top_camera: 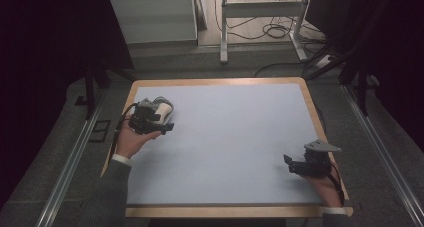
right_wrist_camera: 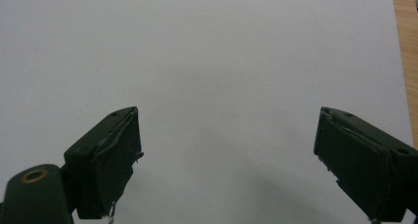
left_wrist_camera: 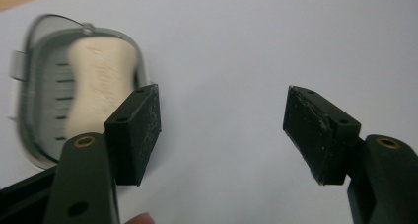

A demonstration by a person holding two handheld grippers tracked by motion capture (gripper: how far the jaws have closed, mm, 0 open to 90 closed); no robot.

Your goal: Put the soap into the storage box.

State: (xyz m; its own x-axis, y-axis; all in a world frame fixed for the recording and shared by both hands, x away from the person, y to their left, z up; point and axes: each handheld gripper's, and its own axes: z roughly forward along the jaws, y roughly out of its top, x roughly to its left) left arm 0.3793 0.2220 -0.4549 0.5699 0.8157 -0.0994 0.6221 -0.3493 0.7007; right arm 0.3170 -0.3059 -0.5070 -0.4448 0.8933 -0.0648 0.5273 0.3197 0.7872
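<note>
Soap bar [left_wrist_camera: 96, 88] sits in grey dish [left_wrist_camera: 37, 130] at table's [top_camera: 240, 137] far-left corner. Left gripper [left_wrist_camera: 222, 130] just beside dish, jaws spread, empty, likely just released. Right gripper [right_wrist_camera: 226, 165] idle near-right, jaws spread, empty.

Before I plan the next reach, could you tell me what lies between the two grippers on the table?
Nothing: in the high view, bare blue table top runs from the left gripper to the right gripper.

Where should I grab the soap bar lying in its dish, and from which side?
Grip the soap bar across its narrow waist, coming down from above. It lies flat in the dish, whose raised rim probably blocks a level approach. The left gripper is open beside it.
</note>
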